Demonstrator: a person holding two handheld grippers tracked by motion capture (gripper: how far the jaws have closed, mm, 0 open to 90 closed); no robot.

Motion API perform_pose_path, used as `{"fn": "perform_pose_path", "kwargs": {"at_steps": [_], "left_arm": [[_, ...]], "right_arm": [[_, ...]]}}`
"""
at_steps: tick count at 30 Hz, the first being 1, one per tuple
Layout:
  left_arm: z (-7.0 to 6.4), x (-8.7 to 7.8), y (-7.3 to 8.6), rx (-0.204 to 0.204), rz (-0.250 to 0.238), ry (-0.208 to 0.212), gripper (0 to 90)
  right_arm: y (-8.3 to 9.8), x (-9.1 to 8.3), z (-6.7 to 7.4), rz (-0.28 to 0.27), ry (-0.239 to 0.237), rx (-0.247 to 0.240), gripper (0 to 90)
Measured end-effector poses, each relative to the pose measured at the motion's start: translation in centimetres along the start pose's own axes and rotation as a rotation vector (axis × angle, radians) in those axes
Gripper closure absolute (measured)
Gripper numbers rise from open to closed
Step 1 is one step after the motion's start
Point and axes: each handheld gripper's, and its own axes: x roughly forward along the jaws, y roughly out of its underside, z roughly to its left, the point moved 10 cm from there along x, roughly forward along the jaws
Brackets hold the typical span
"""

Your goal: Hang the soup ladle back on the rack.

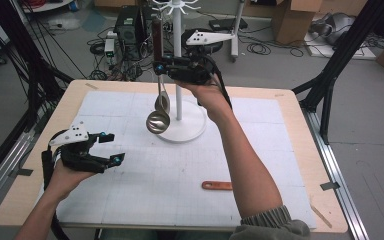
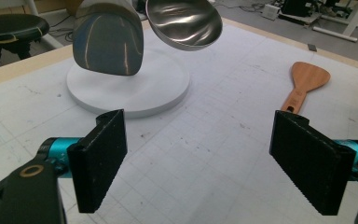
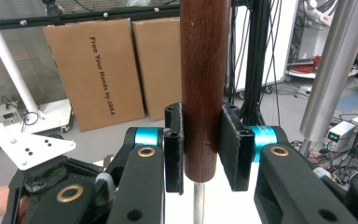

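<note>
A: Surroundings? What crowds the work?

B: White stand (image 1: 178,75) on a round base (image 1: 190,131) at the far middle of the table (image 1: 300,150). A second steel utensil (image 1: 162,100) hangs just beside the ladle (image 1: 158,121), the two bowls close together over the base. Wooden spatula (image 1: 217,185) lies flat nearer the person, well apart.

A: Ladle's axis?

B: Vertical. Dark wooden handle (image 3: 203,84) up, steel bowl down, above the base's left edge.

A: Right gripper (image 1: 159,67)?

B: Jaws nearly together, pads pressed on both sides of the handle near its lower end.

A: Left gripper (image 1: 111,148)?

B: Jaws wide apart, holding nothing, low over the mat at the table's left, aimed toward the base.
</note>
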Motion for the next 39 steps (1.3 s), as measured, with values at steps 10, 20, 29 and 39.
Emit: {"fn": "perform_pose_path", "kwargs": {"at_steps": [10,20,29,39], "left_arm": [[0.0,0.0,0.0,-0.003,-0.002,0.005,19.5],[0.0,0.1,0.1,-0.003,0.004,0.005,19.3],[-0.1,0.2,0.1,-0.002,0.006,0.009,19.2],[-0.3,0.4,0.2,0.008,0.014,0.018,19.2]], "right_arm": [[-0.5,0.3,-0.9,0.006,0.01,0.013,73.3],[-1.1,-0.3,-2.7,0.006,0.05,0.031,73.3],[-1.4,-0.2,-3.8,0.013,0.066,0.045,73.3],[-1.2,-0.2,-4.9,0.01,0.093,0.066,73.2]]}}
